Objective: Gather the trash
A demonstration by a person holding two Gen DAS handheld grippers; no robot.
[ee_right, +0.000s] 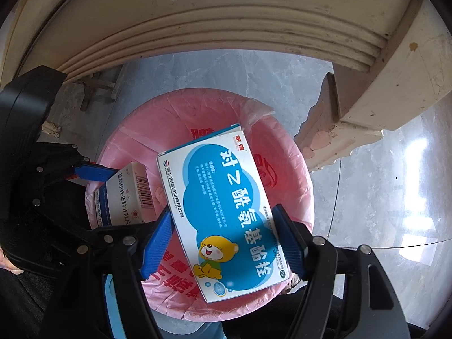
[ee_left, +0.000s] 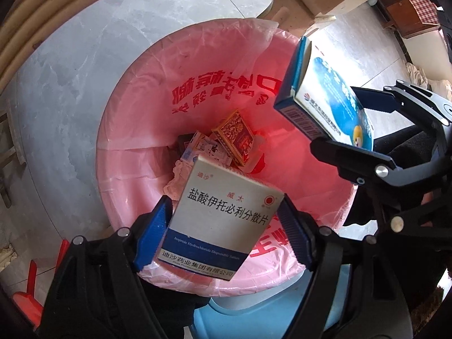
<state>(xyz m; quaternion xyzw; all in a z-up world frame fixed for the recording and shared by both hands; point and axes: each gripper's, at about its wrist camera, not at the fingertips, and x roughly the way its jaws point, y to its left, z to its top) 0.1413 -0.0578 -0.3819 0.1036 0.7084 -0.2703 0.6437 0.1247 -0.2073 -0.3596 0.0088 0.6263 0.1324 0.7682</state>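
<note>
My left gripper (ee_left: 223, 226) is clamped on a grey-and-white medicine box (ee_left: 223, 220), its blue pads pressing the two long sides of the box. I hold it above the bin (ee_left: 124, 141), over the near part of the opening, with the printed face turned up toward me. The bin is lined with a pink bag (ee_left: 197, 65) carrying red print, folded out over the rim all the way round.

My right gripper (ee_right: 223, 243) is clenched on a second box, the blue-and-white box (ee_right: 223, 209) with a cartoon bear on it. Its pads grip the long sides near the bear end. This box also hangs above the bin, over the side away from the grey one, tilted so that one short end points down into the opening. Seen from the left camera, the same blue-and-white box sits over the far right part of the rim, with its barcode side showing.

Down at the bottom of the bin lie earlier discards: a red-and-gold patterned box (ee_left: 236, 135), a few smaller cartons (ee_left: 195, 147) beside it, and crumpled paper (ee_left: 180, 180) just under the grey box. A fingertip (ee_right: 8, 262) shows at the left edge of the right camera's view.

The bin stands on a grey marbled floor (ee_left: 84, 84), beside the cream carved base of a piece of furniture (ee_right: 226, 28). A light blue plastic thing (ee_left: 254, 316) sits just beside the bin on my side; I cannot tell what it is.
</note>
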